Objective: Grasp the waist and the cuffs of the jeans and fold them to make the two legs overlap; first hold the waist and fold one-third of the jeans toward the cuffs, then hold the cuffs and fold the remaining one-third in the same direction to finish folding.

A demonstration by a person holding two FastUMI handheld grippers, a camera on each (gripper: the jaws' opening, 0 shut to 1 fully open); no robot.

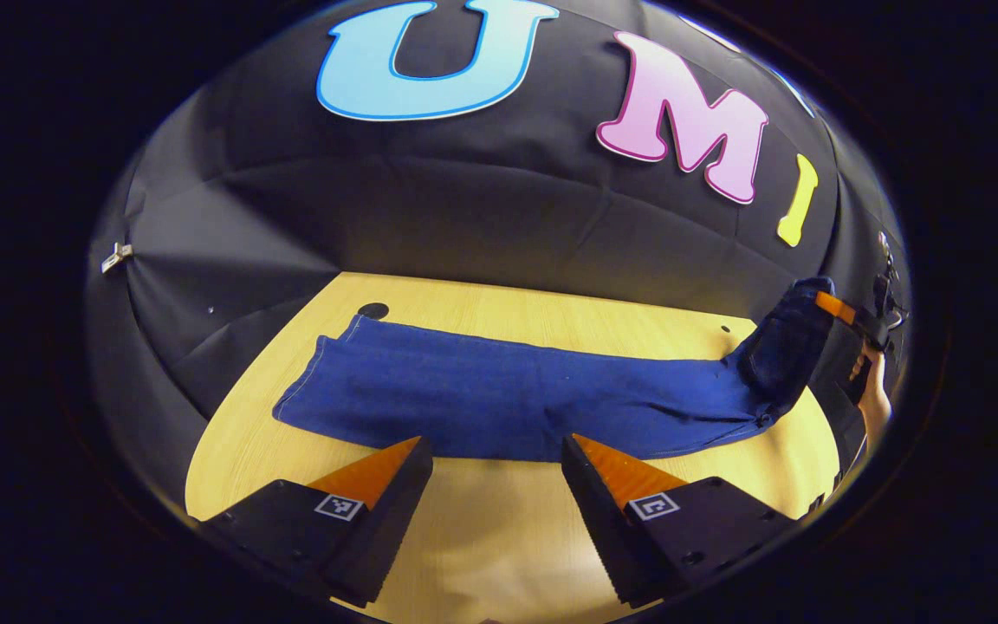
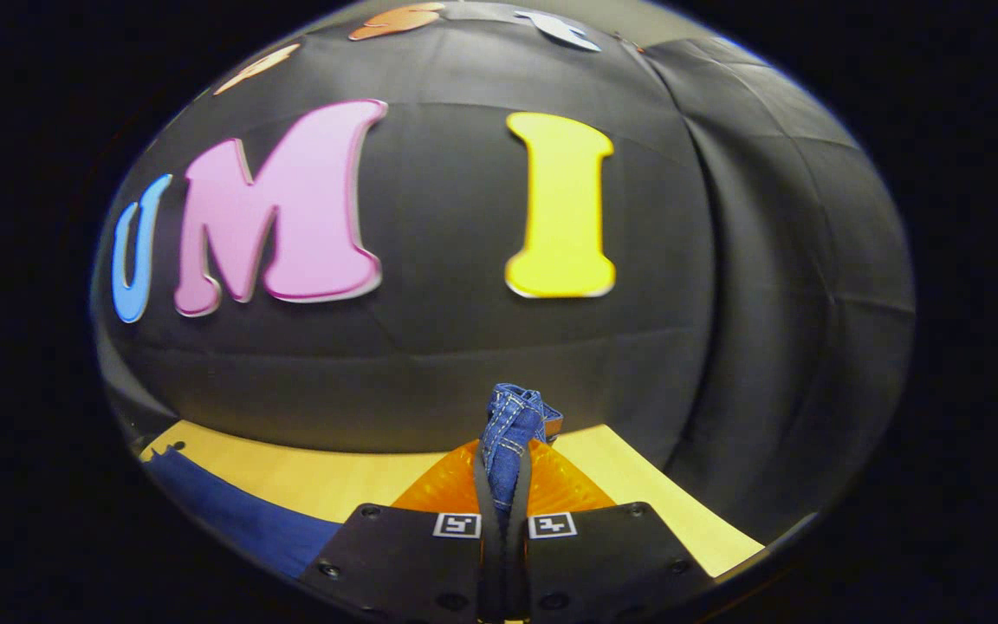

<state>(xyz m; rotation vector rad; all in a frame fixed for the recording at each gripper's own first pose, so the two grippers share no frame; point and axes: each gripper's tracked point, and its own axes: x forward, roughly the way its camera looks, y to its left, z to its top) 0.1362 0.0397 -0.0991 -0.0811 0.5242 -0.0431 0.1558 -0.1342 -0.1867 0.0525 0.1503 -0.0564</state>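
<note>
Dark blue jeans [image 1: 499,399] lie stretched across the wooden table [image 1: 499,520], cuffs at the left, legs overlapped. My left gripper [image 1: 495,451] hovers open just in front of the near edge of the legs, nothing between its fingers. At the far right the waist end [image 1: 789,342] is lifted off the table, pinched by the right gripper [image 1: 841,310] with a hand [image 1: 871,394] behind it. In the right gripper view my right gripper [image 2: 506,464] is shut on a bunched piece of the waistband [image 2: 512,425], which sticks up between its fingers. The rest of the jeans [image 2: 239,511] trails to the lower left.
A dark round hole [image 1: 372,309] marks the table near the cuffs, and a small dot [image 1: 725,329] sits farther right. The black booth wall [image 1: 464,217] rises close behind the table's far edge. Bare wood [image 2: 308,477] lies between the jeans and the wall.
</note>
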